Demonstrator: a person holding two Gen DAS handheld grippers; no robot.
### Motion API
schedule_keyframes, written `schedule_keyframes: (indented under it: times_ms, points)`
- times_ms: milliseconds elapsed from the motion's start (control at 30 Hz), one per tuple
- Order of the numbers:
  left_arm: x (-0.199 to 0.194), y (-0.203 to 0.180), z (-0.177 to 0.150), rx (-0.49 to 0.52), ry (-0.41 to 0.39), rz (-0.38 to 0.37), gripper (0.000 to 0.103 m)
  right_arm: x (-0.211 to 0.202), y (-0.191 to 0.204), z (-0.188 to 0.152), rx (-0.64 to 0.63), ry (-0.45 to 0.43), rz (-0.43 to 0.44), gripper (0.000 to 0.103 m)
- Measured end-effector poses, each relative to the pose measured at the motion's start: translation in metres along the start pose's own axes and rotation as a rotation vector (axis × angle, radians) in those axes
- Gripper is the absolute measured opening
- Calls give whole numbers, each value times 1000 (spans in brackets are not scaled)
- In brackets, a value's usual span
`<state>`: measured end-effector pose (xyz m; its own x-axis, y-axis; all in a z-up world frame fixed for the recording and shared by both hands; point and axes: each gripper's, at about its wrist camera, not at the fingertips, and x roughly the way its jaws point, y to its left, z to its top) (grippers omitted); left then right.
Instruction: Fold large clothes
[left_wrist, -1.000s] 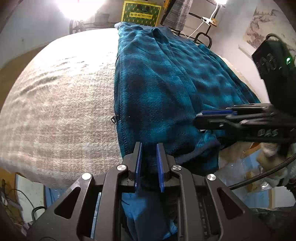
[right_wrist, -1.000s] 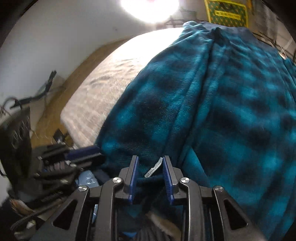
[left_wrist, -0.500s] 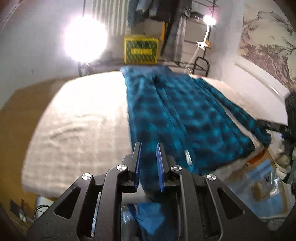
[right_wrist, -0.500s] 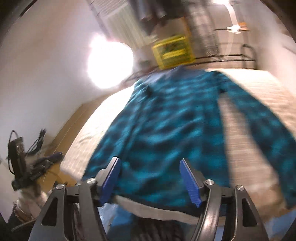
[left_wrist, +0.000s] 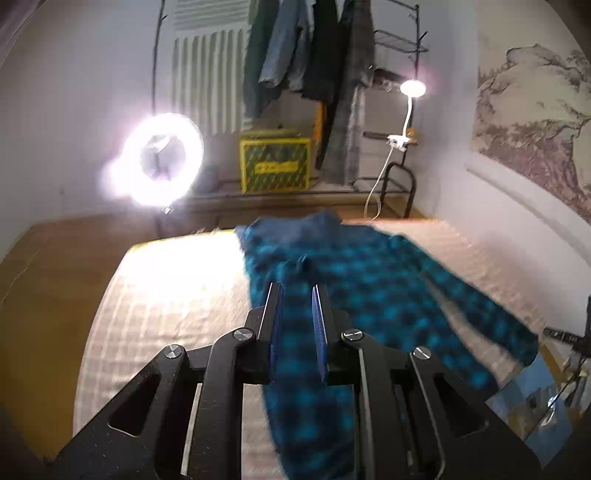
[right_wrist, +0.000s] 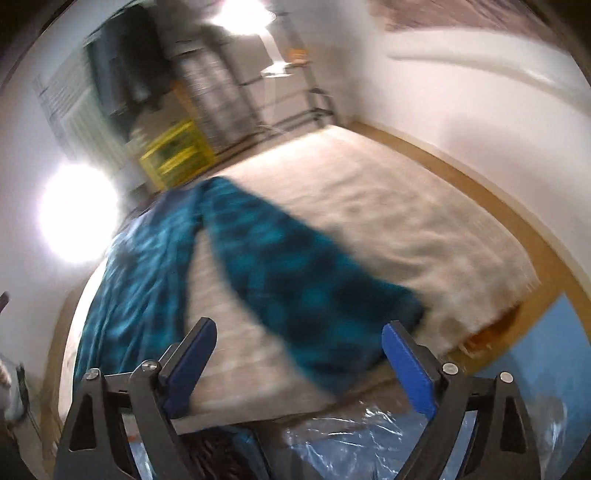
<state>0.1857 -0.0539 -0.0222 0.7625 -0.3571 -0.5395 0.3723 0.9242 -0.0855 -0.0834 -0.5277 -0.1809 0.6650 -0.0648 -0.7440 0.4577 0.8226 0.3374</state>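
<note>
The blue plaid garment (left_wrist: 369, 295) is lying spread across the bed (left_wrist: 166, 295). The left claw (left_wrist: 297, 314) is sitting nearly closed, seemingly empty (blur obscures it); the right claw (right_wrist: 299, 354) is gaping wide, holding nothing. Being soft and floppy, it is probably best pinched at hem corners.

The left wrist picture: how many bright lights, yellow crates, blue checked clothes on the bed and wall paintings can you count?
Lit lights: 2, the round ring light and the small white clip-on lamp.
Yellow crates with green pattern: 1.
Teal-and-black checked fleece garments on the beige bed: 1.
Landscape wall paintings: 1.
Total: 5.
</note>
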Motion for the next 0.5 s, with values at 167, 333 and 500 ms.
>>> schedule_keyframes:
  times_ms: [167,333,500]
  points:
    - [8,-39,36,86,-34,-51,14,8,-59,12,163,-6,-21,92]
    - [23,-78,42,107,-17,-154,14,36,-77,18,197,35,-33,88]
    - [55,-114,5,96,89,-254,14,57,-78,16,184,107,0,46]
